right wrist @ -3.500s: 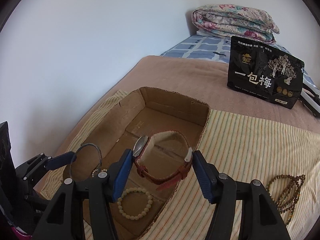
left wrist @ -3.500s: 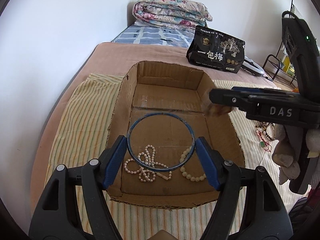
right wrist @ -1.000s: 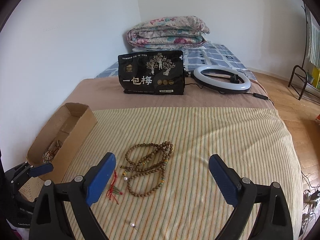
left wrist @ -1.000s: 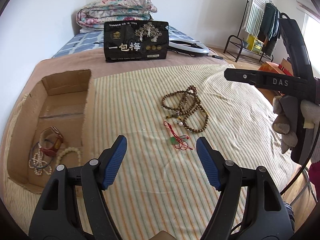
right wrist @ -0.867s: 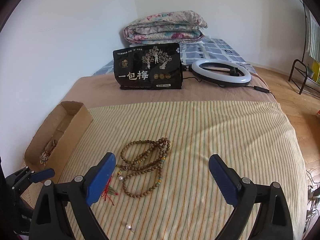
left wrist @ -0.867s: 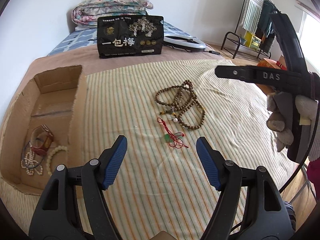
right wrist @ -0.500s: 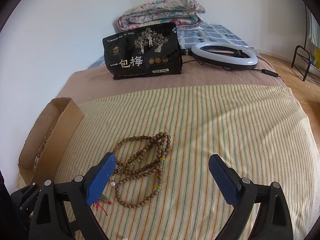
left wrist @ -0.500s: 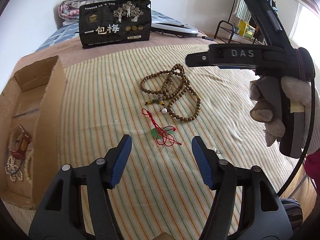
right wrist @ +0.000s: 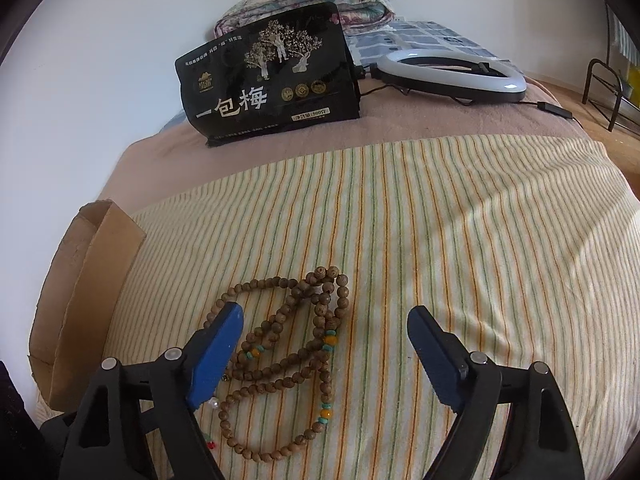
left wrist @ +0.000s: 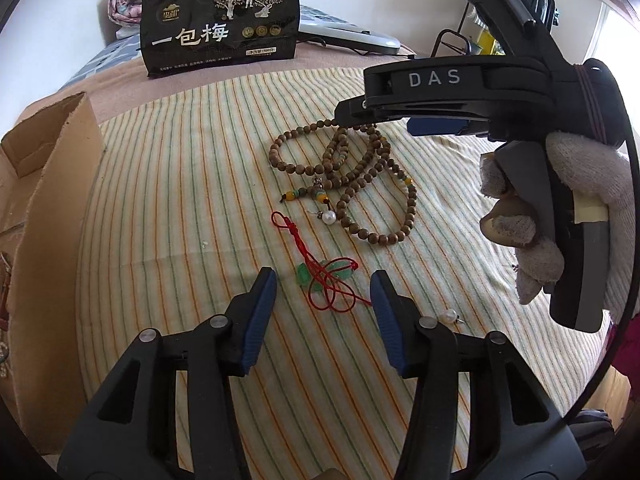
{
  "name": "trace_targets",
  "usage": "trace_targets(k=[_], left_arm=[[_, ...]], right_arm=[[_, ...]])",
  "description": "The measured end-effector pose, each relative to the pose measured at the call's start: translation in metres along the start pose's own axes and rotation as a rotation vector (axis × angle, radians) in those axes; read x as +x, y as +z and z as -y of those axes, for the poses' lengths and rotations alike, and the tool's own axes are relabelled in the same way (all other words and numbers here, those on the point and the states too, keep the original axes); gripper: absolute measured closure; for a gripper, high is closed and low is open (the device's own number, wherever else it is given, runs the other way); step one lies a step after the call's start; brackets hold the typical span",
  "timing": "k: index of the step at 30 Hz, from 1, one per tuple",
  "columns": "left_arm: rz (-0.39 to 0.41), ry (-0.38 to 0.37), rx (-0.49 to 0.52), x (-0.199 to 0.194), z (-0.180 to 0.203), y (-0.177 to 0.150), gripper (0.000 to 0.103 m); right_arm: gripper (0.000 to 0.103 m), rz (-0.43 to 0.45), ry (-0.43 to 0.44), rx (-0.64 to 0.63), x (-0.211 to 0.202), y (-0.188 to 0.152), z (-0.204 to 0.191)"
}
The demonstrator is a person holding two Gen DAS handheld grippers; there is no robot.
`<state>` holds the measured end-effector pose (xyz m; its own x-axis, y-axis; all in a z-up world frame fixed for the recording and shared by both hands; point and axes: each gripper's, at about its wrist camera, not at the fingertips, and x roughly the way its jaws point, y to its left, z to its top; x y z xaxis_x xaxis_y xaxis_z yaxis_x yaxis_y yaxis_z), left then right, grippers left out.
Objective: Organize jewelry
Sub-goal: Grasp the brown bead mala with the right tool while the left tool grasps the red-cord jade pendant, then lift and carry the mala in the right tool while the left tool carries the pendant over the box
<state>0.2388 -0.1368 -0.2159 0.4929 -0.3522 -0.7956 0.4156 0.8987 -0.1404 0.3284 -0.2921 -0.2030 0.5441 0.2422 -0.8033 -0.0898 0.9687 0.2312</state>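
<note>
A red-cord pendant with green stones lies on the striped cloth, just between the blue pads of my left gripper. Those jaws are closing and the pads do not touch it. A long wooden bead necklace lies coiled farther back. My right gripper hovers over the bead necklace, its jaws wide but closing, with nothing pressed between them. One pearl earring rests beside the beads and another pearl earring lies right of my left gripper. The cardboard box stands at the left.
A gloved hand holds the right gripper at the right of the left wrist view. Behind the cloth stand a black printed bag, a ring light with its cable, and a folded quilt. A metal rack is at the far right.
Earlier the grippers held a blue bangle and a watch over the box; both are empty now. They swung right, sank towards the cloth over the pendant and beads, and their jaws narrowed.
</note>
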Motion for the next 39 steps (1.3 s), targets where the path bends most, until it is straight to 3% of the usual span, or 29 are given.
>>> trace_targets(k=[8,12,16,17,18,19,21,24,27,39], left_arm=[[0.021,0.017,-0.005,0.007,0.000,0.000,0.064],[0.031,0.035,0.001,0.009,0.000,-0.001,0.073],[0.036,0.036,0.001,0.007,0.001,-0.002,0.075],[0.038,0.043,0.004,0.007,0.001,-0.002,0.075],[0.039,0.049,0.006,0.007,0.001,-0.002,0.084],[0.040,0.053,0.004,0.006,0.001,-0.003,0.083],[0.039,0.049,0.000,0.005,0.000,-0.003,0.083],[0.040,0.055,0.003,0.004,0.001,-0.003,0.083],[0.037,0.053,0.004,0.003,0.001,-0.003,0.083],[0.052,0.051,-0.005,-0.017,-0.002,-0.006,0.083]], right_arm=[[0.025,-0.027,-0.003,0.035,0.017,0.002,0.000],[0.024,-0.037,-0.037,0.020,0.025,0.004,-0.008],[0.028,-0.056,-0.094,-0.033,0.033,0.005,-0.017],[0.033,-0.061,-0.116,-0.051,0.035,0.004,-0.019],[0.038,-0.060,-0.140,-0.073,0.036,0.003,-0.021],[0.042,-0.058,-0.160,-0.096,0.036,0.002,-0.024],[0.064,-0.051,-0.175,-0.131,0.034,0.000,-0.025],[0.085,-0.052,-0.175,-0.163,0.030,-0.002,-0.023],[0.092,-0.055,-0.162,-0.173,0.026,-0.003,-0.022],[0.093,0.002,-0.060,-0.108,-0.011,-0.009,-0.018]])
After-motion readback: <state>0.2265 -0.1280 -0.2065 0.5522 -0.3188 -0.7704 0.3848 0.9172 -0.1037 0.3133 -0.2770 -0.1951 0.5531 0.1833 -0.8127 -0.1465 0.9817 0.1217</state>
